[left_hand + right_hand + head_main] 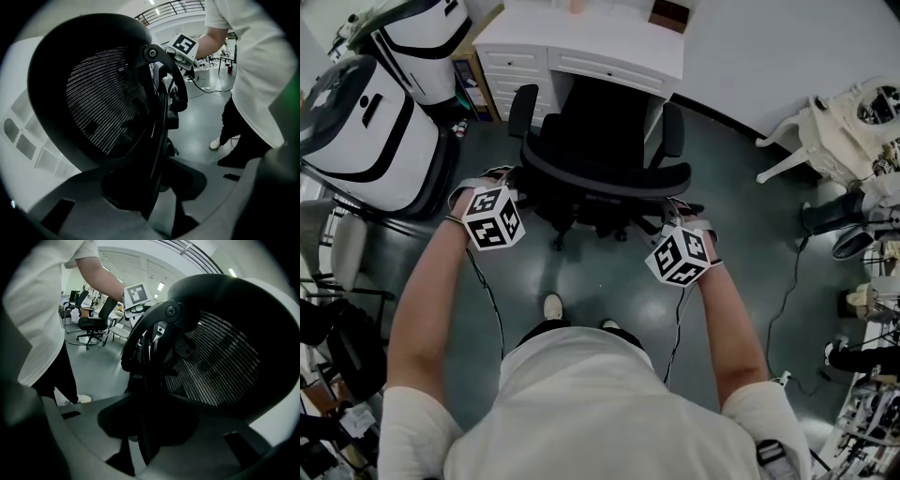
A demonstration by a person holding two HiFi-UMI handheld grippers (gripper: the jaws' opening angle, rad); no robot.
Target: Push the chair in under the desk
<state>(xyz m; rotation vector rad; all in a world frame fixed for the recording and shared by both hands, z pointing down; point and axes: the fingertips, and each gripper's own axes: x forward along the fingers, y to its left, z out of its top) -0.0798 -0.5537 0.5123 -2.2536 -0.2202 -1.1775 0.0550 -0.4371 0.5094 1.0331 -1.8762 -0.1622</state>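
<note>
A person (600, 403) in a white T-shirt is standing behind a black office chair (600, 131), which is facing the white desk (609, 52) at twelve o'clock with its seat front just reaching the knee gap and its wheels out on the grey floor (581, 272). The left gripper (508, 183) is clamping the backrest (609, 176) rim at its nine o'clock end, while the right gripper (677, 211) is clamping the rim at three o'clock, each pair of jaws standing fairly wide around the thick black frame. Black-and-white bags (366, 131) are sitting at ten o'clock.
</note>
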